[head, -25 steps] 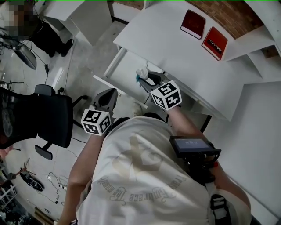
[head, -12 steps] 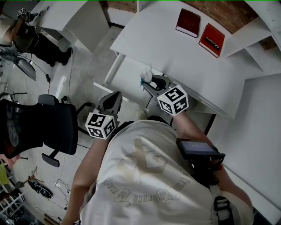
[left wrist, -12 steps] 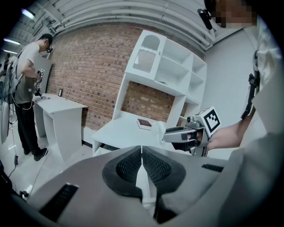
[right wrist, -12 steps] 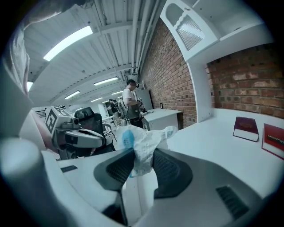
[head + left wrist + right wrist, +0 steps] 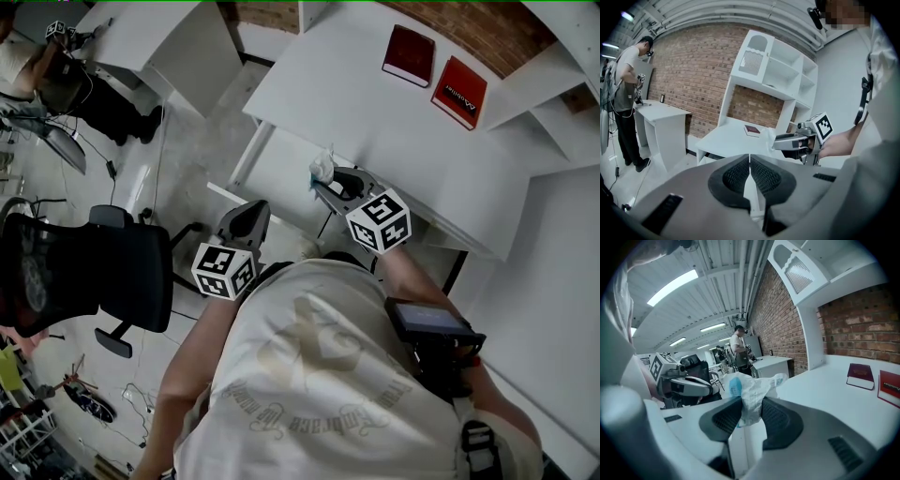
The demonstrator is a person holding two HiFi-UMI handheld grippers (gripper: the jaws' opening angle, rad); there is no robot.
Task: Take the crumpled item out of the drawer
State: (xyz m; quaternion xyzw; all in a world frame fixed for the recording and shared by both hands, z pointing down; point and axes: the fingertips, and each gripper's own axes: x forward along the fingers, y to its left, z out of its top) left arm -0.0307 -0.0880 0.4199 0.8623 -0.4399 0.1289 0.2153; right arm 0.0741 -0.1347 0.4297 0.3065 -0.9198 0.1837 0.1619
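My right gripper (image 5: 326, 178) is shut on the crumpled item (image 5: 322, 167), a white wad with a blue patch. It holds the wad just above the desk's front edge, over the open white drawer (image 5: 272, 173). In the right gripper view the crumpled item (image 5: 751, 394) is pinched between the two dark pads and sticks up past them. My left gripper (image 5: 242, 223) hangs lower left, below the drawer's front, with its jaws shut and nothing between them. In the left gripper view the left gripper (image 5: 749, 172) points at the desk, with the right gripper (image 5: 790, 141) to the right.
Two red books (image 5: 410, 54) (image 5: 459, 91) lie at the back of the white desk (image 5: 394, 122). White shelves (image 5: 553, 94) stand to the right. A black office chair (image 5: 84, 272) stands at the left. Another person (image 5: 626, 98) works at a far desk.
My right gripper has lifted the crumpled item up out of the drawer, level with the desk edge. The left gripper has drifted slightly right and down in the view.
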